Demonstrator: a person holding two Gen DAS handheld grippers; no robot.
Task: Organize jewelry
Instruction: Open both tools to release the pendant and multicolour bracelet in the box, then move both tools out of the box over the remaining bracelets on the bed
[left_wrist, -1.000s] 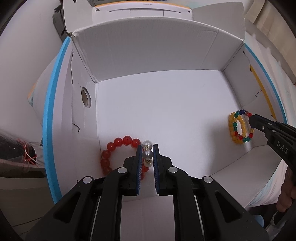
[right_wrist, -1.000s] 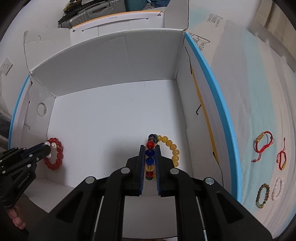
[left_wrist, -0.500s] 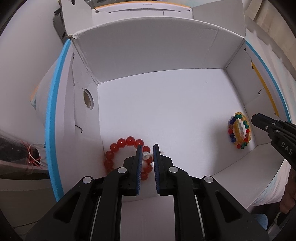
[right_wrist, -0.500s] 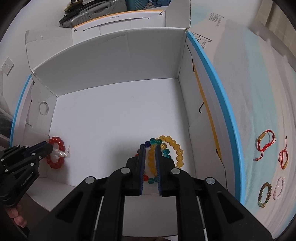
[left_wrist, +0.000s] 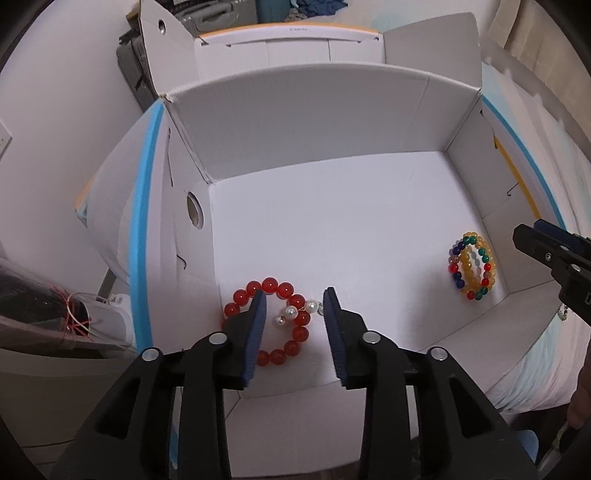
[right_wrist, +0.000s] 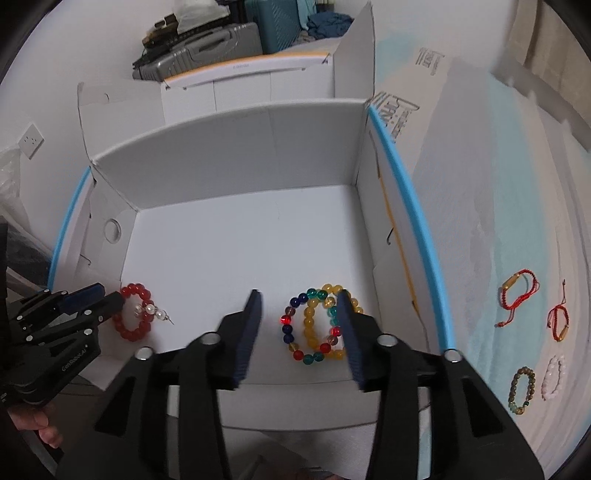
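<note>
Inside the white box (left_wrist: 332, 229), near its left wall, I see the red bead bracelet (left_wrist: 275, 325) lying flat with a pearl earring (left_wrist: 293, 314) across it; my left gripper (left_wrist: 295, 317) hangs over both, fingers spread wide and empty. Toward the right wall, my right gripper (right_wrist: 299, 321) is likewise spread above the multicolored bracelet (right_wrist: 306, 326) and yellow bracelet (right_wrist: 325, 325), which overlap on the floor.

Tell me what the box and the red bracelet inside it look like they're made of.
The box looks like matte white corrugated cardboard: folded flaps, creased corners and a punched hole in one wall. The red bracelet looks like glossy translucent round beads, glass or resin, I can't tell which; they glow and carry highlights.
</note>
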